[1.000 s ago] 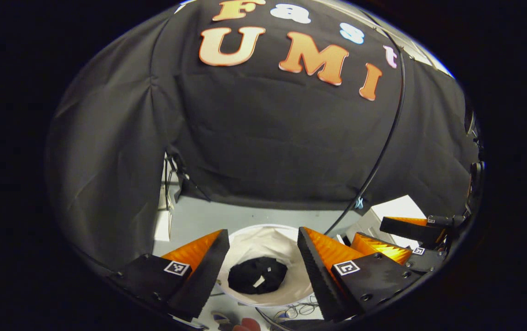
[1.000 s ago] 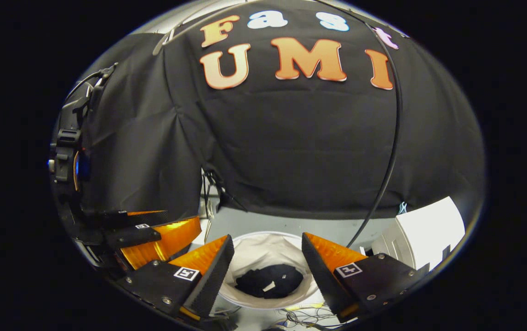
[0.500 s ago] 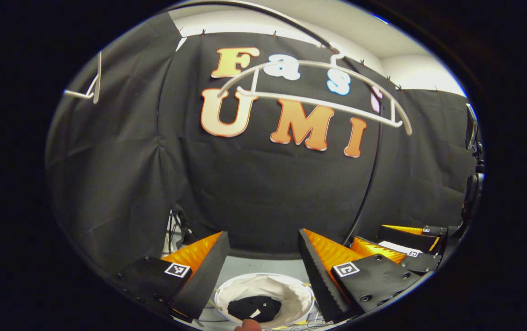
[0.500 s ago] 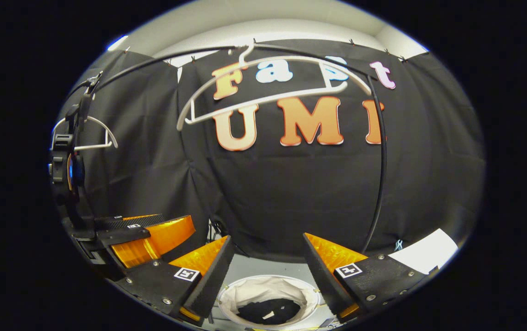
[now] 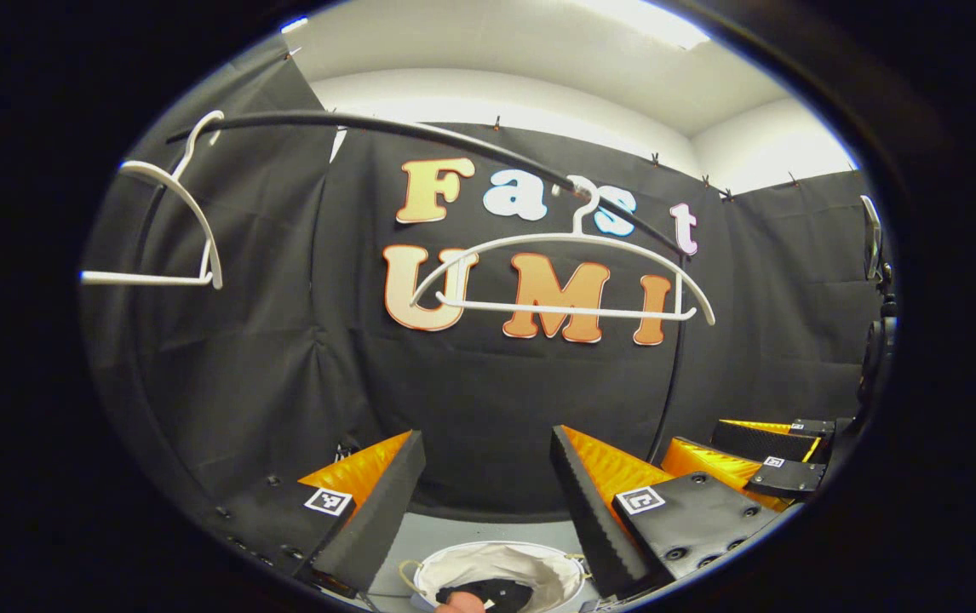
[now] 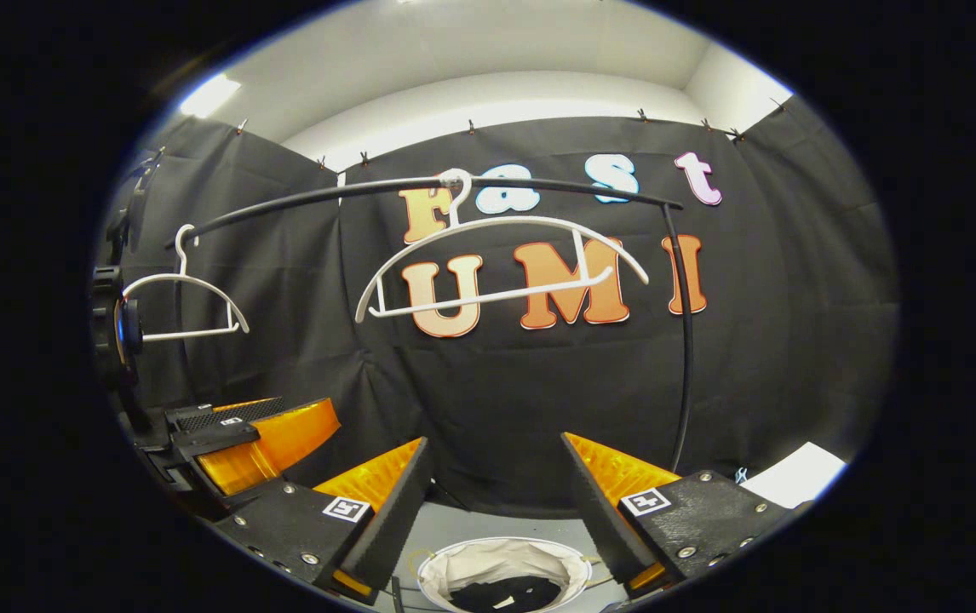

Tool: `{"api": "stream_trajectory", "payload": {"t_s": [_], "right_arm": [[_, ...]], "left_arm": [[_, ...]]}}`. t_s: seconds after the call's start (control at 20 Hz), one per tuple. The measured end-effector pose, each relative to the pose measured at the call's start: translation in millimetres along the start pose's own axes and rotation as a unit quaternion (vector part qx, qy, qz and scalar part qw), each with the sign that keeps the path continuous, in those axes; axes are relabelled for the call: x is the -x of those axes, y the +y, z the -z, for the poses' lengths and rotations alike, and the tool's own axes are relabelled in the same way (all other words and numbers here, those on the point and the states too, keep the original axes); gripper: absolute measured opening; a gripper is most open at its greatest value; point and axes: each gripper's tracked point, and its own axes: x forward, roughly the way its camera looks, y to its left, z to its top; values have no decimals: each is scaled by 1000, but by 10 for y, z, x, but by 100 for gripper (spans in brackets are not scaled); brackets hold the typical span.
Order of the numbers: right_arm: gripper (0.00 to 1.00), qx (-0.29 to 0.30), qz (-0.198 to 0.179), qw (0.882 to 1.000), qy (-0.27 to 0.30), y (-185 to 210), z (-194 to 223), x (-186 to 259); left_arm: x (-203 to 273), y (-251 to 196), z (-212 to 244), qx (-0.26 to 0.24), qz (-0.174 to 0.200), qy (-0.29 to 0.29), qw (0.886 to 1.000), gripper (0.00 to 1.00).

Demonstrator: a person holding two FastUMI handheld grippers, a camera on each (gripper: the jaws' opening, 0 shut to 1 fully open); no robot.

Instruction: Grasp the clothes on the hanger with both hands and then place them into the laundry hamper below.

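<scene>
Black booth cloth behind, 2 bare white hangers on the rail, dark clothes in the hamper below, left gripper and right gripper both spread wide, holding nothing.

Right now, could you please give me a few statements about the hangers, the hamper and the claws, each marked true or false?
1. The white hanger on the black rail carries a shirt. False: it hangs bare.
2. A dark garment lies in the white hamper. True.
3. The right claw is shut on cloth. False: it is open and holds nothing.
4. The left claw is open. True.
5. A second hanger hangs to the left of the first one. True.
</scene>
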Motion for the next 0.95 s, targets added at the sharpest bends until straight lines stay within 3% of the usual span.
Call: {"api": "stream_trajectory", "payload": {"t_s": [0.15, 0.2, 0.25, 0.55, 0.6, 0.95], "right_arm": [[92, 0, 1, 1000, -14, -27, -115, 59], [85, -1, 0, 1000, -16, -31, -138, 72], [92, -2, 0, 1000, -18, -34, -155, 96], [92, -7, 10, 999, -34, -93, -254, 192], [98, -7, 11, 999, -34, -103, -256, 208], [98, -2, 20, 999, -34, -151, -308, 283]], "left_arm": [[72, -6, -98, 4, -4, -15, 1000, 93], [83, -22, -108, 3, -4, -15, 1000, 93], [100, -11, -114, 2, -8, -17, 1000, 93], [184, -6, -117, 7, -11, -27, 1000, 93], [179, -28, -127, 4, -9, -28, 1000, 93], [112, -123, -86, 9, 3, -24, 1000, 96]]}}
